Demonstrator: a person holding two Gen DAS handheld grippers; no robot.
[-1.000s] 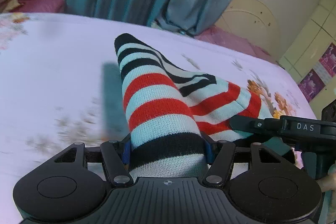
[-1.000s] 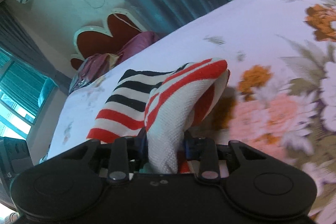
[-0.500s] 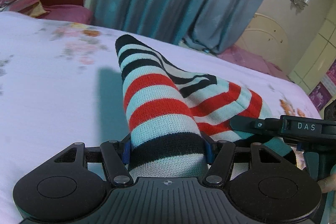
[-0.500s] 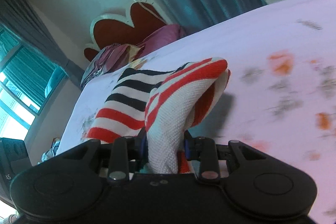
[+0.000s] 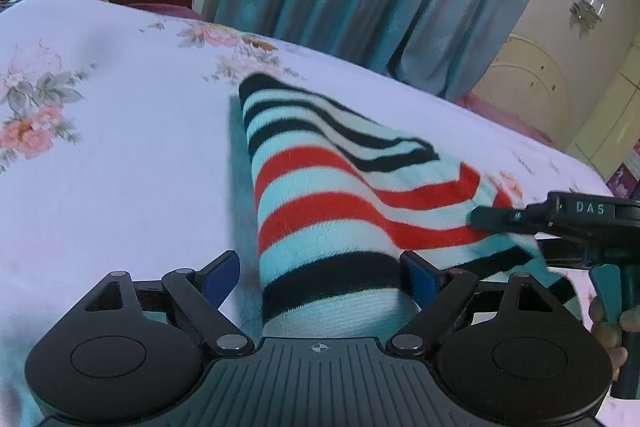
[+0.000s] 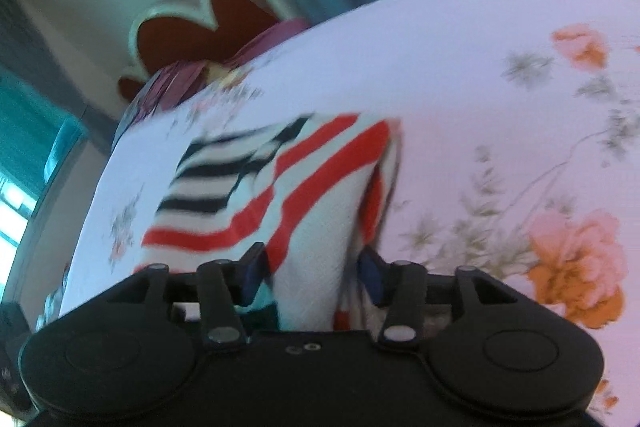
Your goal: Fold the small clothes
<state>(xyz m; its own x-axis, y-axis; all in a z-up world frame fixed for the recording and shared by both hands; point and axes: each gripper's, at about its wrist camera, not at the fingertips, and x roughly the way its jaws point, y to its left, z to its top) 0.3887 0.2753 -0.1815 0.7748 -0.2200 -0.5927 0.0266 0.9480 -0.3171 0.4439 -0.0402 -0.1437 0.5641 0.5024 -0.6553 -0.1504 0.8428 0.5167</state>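
Left gripper (image 5: 320,273): jaws have just been opening and now stand apart. The striped garment (image 5: 320,195) lies between them; the left blue pad (image 5: 218,277) is clear of the knit with sheet showing in the gap, the right pad at the cloth's edge, no squeeze visible. Reads as a letting-go: the hem end is being laid on the bed (image 5: 120,167), so the grip is no longer wanted.

From this gripper the garment runs ahead and off to the right, black-and-white bands farthest away, red bands nearer. It looks draped on the sheet rather than hanging.

Right gripper (image 6: 312,269): jaws have also just been opening, less wide. Cloth is between them and still bunched up in a ridge; small gaps seem to show at both pads, though blur makes contact hard to call. Seen from the left camera, this gripper sits at the garment's right end, a hand (image 5: 608,323) on its handle.

Judgement: both ends being released together so the fold settles flat.
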